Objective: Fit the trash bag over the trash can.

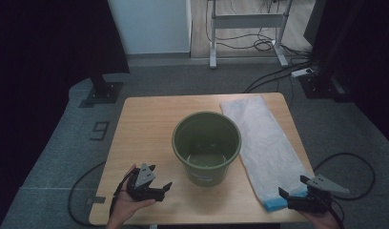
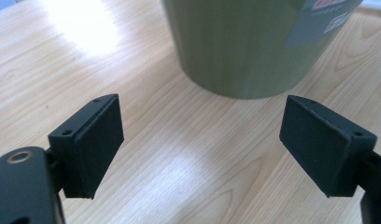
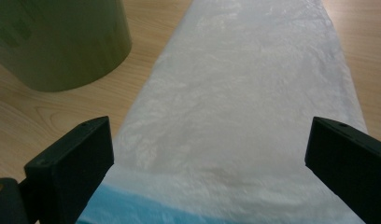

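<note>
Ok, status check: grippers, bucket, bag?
Left gripper open, empty. Right gripper open over white plastic bag's blue end. Green plastic bucket upright, mid-table. Nothing blocking.

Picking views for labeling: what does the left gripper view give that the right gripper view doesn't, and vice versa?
Left gripper view alone: a printed label on the green bucket's wall, and a bright glare patch on the wooden table between the open jaws of the left hand-held gripper.

Right gripper view alone: the white plastic bag laid flat, its blue edge nearest the right hand-held gripper, whose open jaws straddle it.

Shared: the bucket standing on the table, and jaws spread wide with nothing held.
</note>
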